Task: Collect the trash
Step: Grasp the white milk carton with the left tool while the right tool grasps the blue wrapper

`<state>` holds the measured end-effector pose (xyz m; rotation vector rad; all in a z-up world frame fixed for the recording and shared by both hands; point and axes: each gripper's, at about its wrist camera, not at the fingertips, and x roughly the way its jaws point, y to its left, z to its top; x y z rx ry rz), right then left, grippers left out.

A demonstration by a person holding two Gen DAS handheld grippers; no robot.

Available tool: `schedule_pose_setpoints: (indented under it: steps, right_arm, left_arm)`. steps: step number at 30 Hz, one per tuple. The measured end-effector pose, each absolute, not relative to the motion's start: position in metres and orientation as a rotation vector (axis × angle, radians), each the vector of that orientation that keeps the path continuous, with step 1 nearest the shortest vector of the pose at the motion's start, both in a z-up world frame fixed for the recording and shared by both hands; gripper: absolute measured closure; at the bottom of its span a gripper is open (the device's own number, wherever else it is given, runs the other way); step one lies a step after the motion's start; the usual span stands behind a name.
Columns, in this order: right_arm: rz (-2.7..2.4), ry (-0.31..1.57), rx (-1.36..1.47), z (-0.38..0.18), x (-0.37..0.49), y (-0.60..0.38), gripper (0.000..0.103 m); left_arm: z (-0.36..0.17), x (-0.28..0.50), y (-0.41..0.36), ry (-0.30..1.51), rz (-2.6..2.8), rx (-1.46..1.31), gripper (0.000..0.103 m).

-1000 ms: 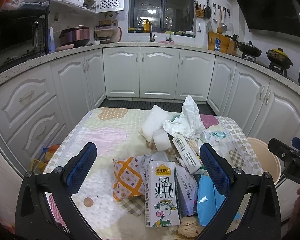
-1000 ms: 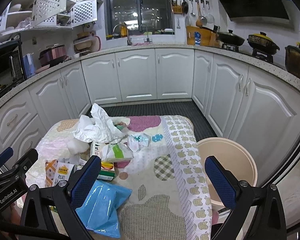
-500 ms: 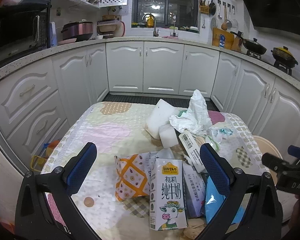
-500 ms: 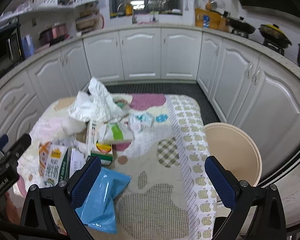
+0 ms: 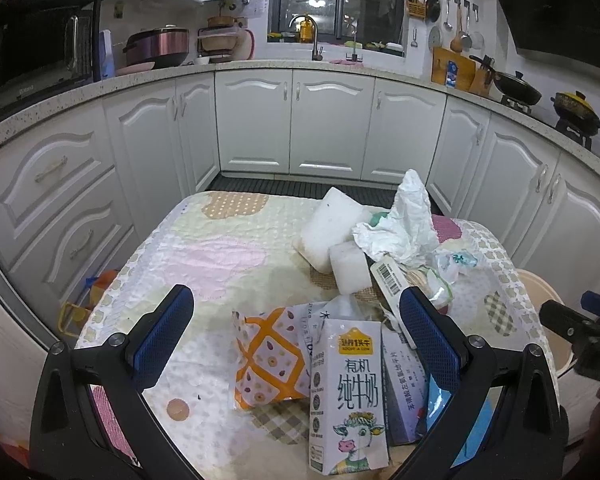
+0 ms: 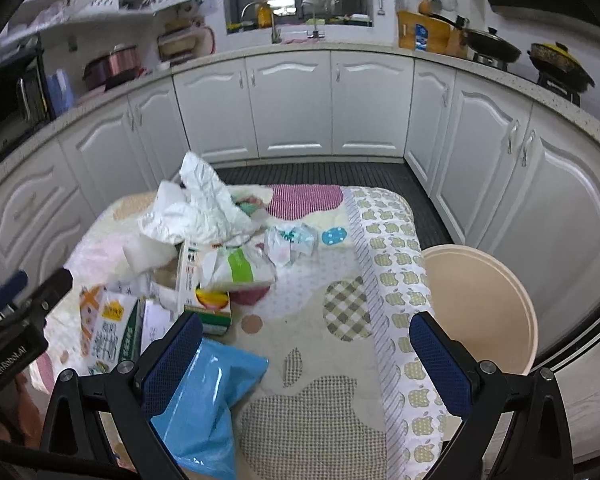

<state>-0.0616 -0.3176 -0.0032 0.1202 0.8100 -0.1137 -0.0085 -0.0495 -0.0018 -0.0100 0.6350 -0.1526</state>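
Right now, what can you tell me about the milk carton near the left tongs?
The milk carton is a tall white box with a yellow-gold logo, grey Chinese characters and a cartoon cow at the bottom; its side is green in the right view. It looks like coated cardboard, closed and undented. It lies flat on the quilted cloth, top pointing away, overlapping an orange-patterned bag and a grey box. It lies between the open left tongs, untouched.

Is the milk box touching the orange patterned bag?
Touching. The left wrist view shows the milk box lying over the orange patterned bag's right edge, no gap.
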Motion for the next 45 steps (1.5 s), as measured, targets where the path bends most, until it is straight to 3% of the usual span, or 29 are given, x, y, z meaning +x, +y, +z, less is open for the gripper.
schedule_pose_setpoints:
  steps: [13, 17, 30, 34, 36, 38, 39, 41, 45]
  right_arm:
    - [-0.055, 0.895, 0.066, -0.014, -0.037, -0.324, 0.001]
    - [0.087, 0.970, 0.139, -0.023, -0.040, -0.322, 0.012]
    - [0.237, 1.112, 0.358, -0.072, -0.047, -0.292, 0.023]
    - [0.281, 1.143, 0.441, -0.085, -0.042, -0.289, 0.039]
    - [0.303, 1.143, 0.474, -0.090, -0.041, -0.288, 0.056]
    - [0.310, 1.131, 0.498, -0.093, -0.041, -0.289, 0.063]
    - [0.314, 1.120, 0.504, -0.092, -0.042, -0.292, 0.064]
    - [0.313, 1.102, 0.489, -0.087, -0.045, -0.295, 0.065]
    - [0.310, 1.051, 0.454, -0.073, -0.051, -0.299, 0.067]
  left_arm:
    - [-0.011, 0.022, -0.037, 0.756, -0.267, -0.010, 0.001]
    - [-0.013, 0.017, -0.032, 0.833, -0.339, -0.021, 0.001]
    - [-0.048, -0.009, -0.049, 0.946, -0.392, 0.046, 0.001]
    - [-0.055, -0.004, -0.051, 0.969, -0.415, 0.032, 0.001]
    - [-0.059, -0.002, -0.055, 0.980, -0.421, 0.037, 0.010]
    - [-0.065, 0.001, -0.059, 1.001, -0.436, 0.043, 0.024]
    - [-0.067, 0.001, -0.060, 1.005, -0.444, 0.041, 0.027]
    - [-0.068, 0.000, -0.063, 1.010, -0.488, 0.023, 0.044]
    - [-0.061, -0.006, -0.065, 0.982, -0.490, 0.038, 0.044]
